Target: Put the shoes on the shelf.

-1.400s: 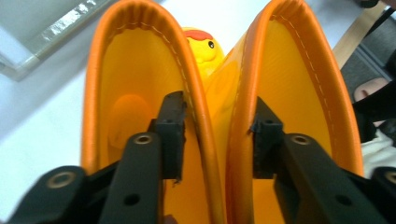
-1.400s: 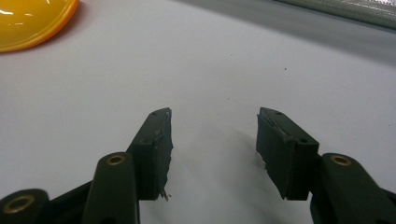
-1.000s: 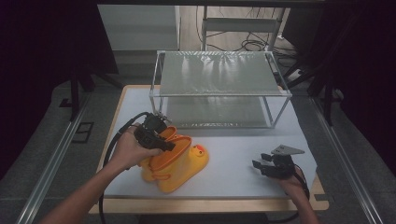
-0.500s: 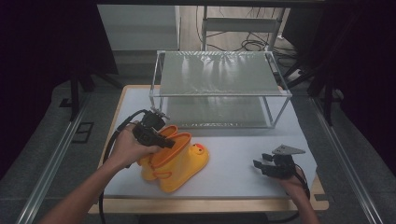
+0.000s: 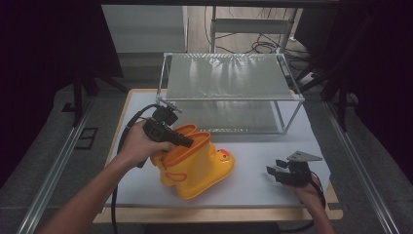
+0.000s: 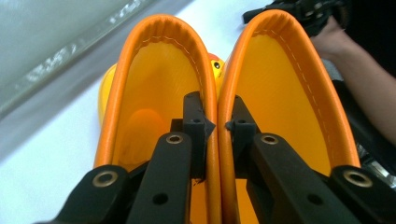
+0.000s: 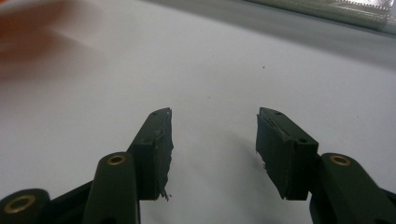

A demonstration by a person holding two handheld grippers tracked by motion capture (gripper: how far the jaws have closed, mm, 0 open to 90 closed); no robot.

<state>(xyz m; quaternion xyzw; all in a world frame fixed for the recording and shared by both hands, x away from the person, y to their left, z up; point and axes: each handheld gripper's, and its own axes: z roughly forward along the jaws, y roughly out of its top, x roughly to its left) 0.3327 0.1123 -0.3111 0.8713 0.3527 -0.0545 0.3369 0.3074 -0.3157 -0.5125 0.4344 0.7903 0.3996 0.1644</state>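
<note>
Changes noted since the earlier pictures:

- Left gripper (image 5: 187, 142): jaws had just been closing; in the left gripper view one jaw sat inside each boot, and the pads pinched the two adjoining orange rims together.
- Pair of yellow rubber boots (image 5: 197, 163): a second before, they lay lower and flatter on the white table (image 5: 258, 165); they had since tipped up, the orange-rimmed openings raised towards the person and the duck-faced toes pointing away to the right.
- Left hand (image 5: 139, 146): it had risen slightly with the boots, drawing a little back from the wire shelf (image 5: 229, 78).
</note>
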